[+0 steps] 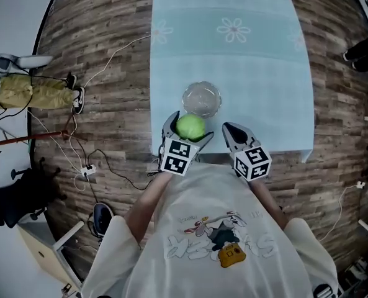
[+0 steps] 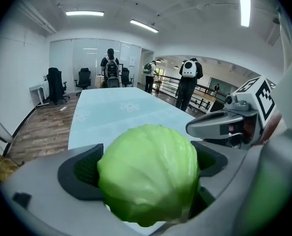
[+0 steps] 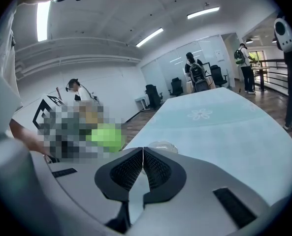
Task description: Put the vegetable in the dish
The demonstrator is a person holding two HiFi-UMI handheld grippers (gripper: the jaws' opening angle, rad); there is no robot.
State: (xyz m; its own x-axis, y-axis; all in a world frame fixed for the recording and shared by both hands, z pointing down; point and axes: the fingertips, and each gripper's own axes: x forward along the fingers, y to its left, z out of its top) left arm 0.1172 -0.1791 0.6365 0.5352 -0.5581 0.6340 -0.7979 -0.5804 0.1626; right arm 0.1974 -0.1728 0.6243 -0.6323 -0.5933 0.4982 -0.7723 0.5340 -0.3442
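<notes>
A round green cabbage [image 1: 190, 127] [image 2: 148, 173] sits between the jaws of my left gripper [image 1: 187, 129] [image 2: 148, 168], which is shut on it and holds it just above the near edge of the table. A clear glass dish [image 1: 201, 99] [image 3: 160, 147] stands on the pale blue tablecloth [image 1: 233, 61] right beyond the cabbage. My right gripper [image 1: 232, 131] [image 3: 143, 161] is to the right of the cabbage, shut with nothing between its pads. It shows from the side in the left gripper view [image 2: 219, 127].
The long table runs away from me, with wooden floor [image 1: 103, 48] on both sides. Cables [image 1: 90, 160] and a person's legs [image 1: 41, 93] are on the floor at the left. Several people stand far off beyond the table's end [image 2: 187, 80].
</notes>
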